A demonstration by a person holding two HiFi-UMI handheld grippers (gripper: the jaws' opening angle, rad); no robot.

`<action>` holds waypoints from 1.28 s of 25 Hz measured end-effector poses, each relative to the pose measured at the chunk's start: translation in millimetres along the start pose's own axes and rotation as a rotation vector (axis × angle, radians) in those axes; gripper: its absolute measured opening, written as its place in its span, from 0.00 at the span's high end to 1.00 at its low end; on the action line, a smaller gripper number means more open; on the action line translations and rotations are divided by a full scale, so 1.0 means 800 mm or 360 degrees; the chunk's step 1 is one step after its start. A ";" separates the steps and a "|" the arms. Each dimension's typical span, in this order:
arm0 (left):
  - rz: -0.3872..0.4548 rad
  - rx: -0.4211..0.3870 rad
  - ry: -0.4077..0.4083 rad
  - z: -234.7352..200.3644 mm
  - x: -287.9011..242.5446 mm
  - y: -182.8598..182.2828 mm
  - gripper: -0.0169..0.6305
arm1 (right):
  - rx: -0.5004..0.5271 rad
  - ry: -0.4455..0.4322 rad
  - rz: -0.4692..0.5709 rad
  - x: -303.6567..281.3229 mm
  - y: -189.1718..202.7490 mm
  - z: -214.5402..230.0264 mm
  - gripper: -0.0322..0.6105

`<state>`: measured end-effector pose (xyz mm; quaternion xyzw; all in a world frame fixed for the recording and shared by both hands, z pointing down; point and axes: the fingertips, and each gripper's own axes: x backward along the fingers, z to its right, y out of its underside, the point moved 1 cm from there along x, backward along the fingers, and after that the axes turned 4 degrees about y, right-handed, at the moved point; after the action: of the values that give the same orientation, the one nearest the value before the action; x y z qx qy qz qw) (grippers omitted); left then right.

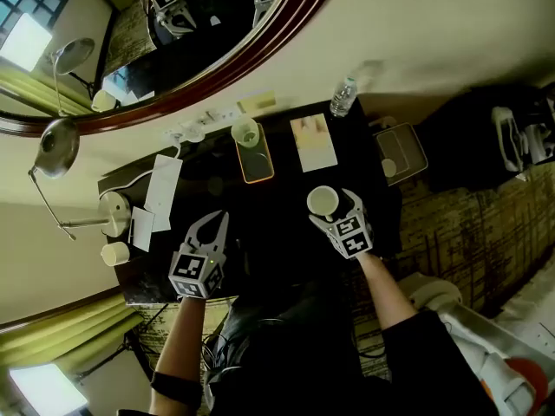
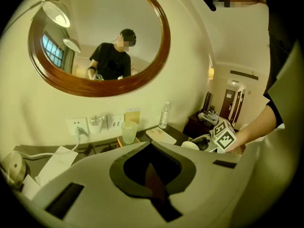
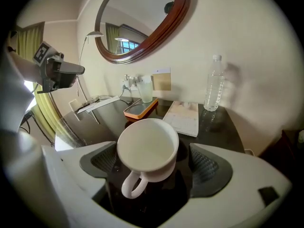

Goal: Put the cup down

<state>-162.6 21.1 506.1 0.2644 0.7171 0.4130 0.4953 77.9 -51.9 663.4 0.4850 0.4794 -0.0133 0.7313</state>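
Between right fingers (image 3: 209, 167): white cup (image 3: 147, 148), pads spread wide and off it, handle pointing back.
Cup: apparently standing on the dark surface (image 3: 102, 120).
Right gripper (image 1: 336, 211): best withdrawn without sideways drift, so nothing clips the handle.
Left gripper (image 1: 217, 219): fingers closed, empty, well aside.

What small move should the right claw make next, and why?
Probably draw the right claw straight back with its jaws wide. The white cup appears to stand on the dark table between the jaws, with a gap on each side, so it looks released. Its handle points back toward the claw, so a level pull should avoid catching it.
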 end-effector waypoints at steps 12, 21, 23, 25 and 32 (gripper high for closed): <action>-0.0043 0.0004 -0.0028 0.010 -0.018 0.023 0.97 | 0.0267 -0.0174 0.0124 -0.023 -0.008 -0.015 0.28; -0.0068 0.0031 -0.0077 0.004 -0.017 0.045 0.97 | 0.0382 -0.0327 0.0177 -0.025 -0.029 -0.032 0.29; -0.0065 0.0053 -0.0097 0.003 -0.016 0.044 0.97 | 0.0406 -0.0353 0.0190 -0.030 -0.041 -0.036 0.28; -0.0065 0.0058 -0.0106 0.001 -0.015 0.046 0.97 | 0.0437 -0.0383 0.0201 -0.036 -0.055 -0.040 0.29; -0.0062 0.0021 -0.0101 -0.003 -0.014 0.049 0.97 | 0.0560 -0.0469 0.0273 -0.065 -0.122 -0.060 0.29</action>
<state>-161.5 31.6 545.3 0.2667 0.7088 0.3900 0.5239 -30.7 -91.8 629.6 0.6366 0.3150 -0.1051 0.6961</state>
